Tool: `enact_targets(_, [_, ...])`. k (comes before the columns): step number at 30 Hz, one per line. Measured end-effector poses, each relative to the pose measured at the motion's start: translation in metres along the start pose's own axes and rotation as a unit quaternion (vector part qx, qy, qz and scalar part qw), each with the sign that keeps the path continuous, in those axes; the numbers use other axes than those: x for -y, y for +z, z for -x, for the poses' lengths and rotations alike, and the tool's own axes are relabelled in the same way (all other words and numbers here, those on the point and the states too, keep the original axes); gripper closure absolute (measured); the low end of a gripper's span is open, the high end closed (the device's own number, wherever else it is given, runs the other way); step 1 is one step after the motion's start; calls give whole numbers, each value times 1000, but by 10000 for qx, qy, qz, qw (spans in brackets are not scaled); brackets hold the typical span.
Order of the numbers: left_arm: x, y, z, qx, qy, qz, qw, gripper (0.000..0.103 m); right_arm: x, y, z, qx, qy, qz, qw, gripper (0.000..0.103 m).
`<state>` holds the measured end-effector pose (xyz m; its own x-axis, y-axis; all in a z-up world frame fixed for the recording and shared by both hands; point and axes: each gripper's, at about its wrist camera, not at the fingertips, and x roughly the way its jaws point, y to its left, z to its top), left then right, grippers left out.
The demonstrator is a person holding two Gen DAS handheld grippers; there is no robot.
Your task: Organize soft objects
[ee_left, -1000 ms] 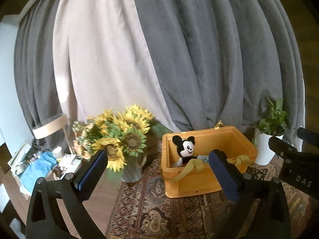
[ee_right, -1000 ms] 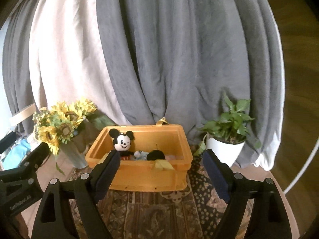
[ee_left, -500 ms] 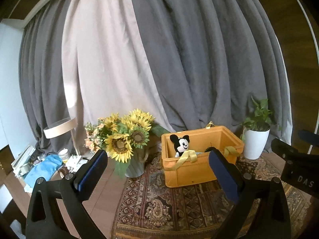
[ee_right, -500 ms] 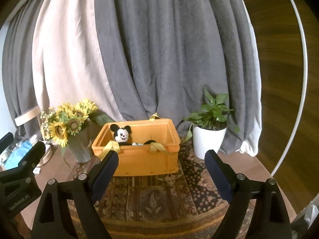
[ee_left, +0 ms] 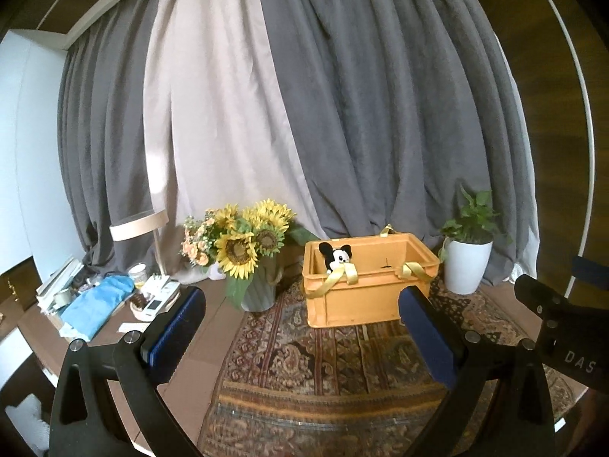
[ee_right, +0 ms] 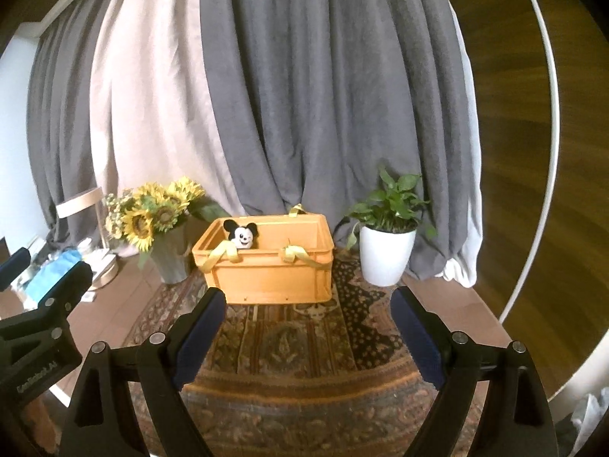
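Observation:
An orange crate (ee_left: 357,297) (ee_right: 270,278) with yellow straps stands on a patterned rug. A black and white mouse plush (ee_left: 337,256) (ee_right: 243,234) sits upright in the crate's left back corner; only its head shows above the rim. My left gripper (ee_left: 300,323) is open and empty, well in front of the crate. My right gripper (ee_right: 308,323) is open and empty too, also well back from the crate. The rest of the crate's inside is hidden.
A vase of sunflowers (ee_left: 247,251) (ee_right: 156,217) stands left of the crate. A potted plant in a white pot (ee_left: 466,255) (ee_right: 386,247) stands right of it. Grey and beige curtains (ee_left: 304,114) hang behind. Clutter with a blue cloth (ee_left: 99,302) lies at far left. The rug (ee_right: 304,342) covers the floor.
Both grippers have pulled back and away from the crate, which now looks smaller and farther. Both stay open and empty.

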<state>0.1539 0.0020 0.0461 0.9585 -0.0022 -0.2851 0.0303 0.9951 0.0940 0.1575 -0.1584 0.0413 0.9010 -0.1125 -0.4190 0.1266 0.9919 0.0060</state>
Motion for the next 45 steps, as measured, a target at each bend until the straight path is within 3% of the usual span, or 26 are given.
enact_targets(14, [15,-25,65,-151,-310,-5,9994,0,25,-31,65,39,17,-98,9999,14])
enact_targets(26, [20,-24,97,139,-288,-32,9995,0,35,-38,92,138,-22,-134,9998,14])
enact_targets(45, [26,-26,111,148,-391,-84,9991,0,44,-44,105,116,-82,-215,9997,14])
